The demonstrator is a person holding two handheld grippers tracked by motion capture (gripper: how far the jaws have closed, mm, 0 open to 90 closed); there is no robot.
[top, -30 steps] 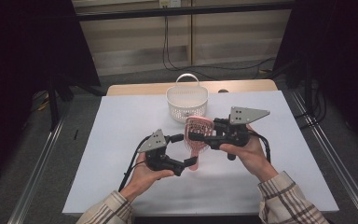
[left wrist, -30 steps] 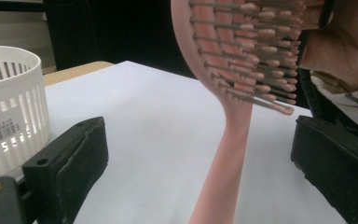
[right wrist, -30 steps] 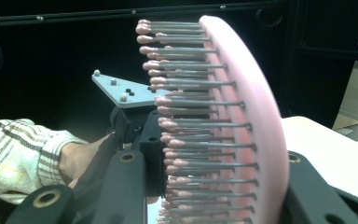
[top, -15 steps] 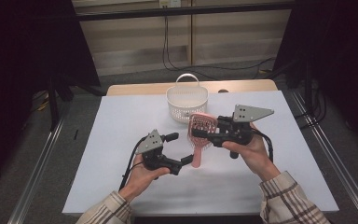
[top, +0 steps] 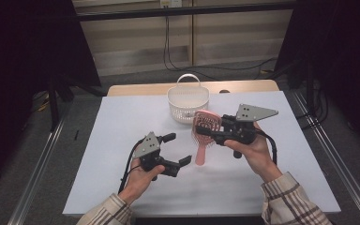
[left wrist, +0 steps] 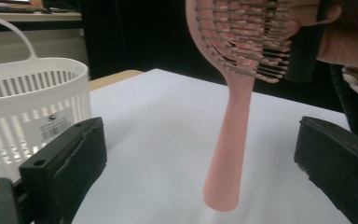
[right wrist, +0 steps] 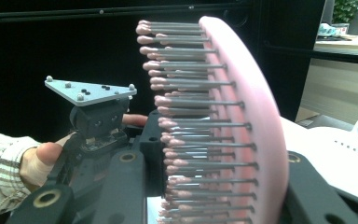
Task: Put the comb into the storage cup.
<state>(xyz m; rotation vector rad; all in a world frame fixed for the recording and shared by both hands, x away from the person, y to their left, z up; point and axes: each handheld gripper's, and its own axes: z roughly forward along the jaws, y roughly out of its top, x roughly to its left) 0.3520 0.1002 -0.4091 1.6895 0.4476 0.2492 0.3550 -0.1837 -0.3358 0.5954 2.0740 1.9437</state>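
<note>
My right gripper (top: 205,131), centre frame, clamps the light, stiff pink hairbrush (top: 203,138) by its head; my left gripper (top: 177,149) gapes open toward the smooth handle.

The pink hairbrush (left wrist: 228,140) looks smooth matt plastic with thin metal-looking pins, the slotted white basket (top: 188,101) plastic, the desk (top: 112,140) cover matt.

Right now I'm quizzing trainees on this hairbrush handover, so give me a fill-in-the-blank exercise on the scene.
1. The right gripper is shut on the head of a pink ____.
2. The left gripper has its jaws ____.
3. Behind the brush stands a white ____ with a handle.
4. The brush's handle points ____ toward the table.

Missing: hairbrush; open; basket; down
</note>
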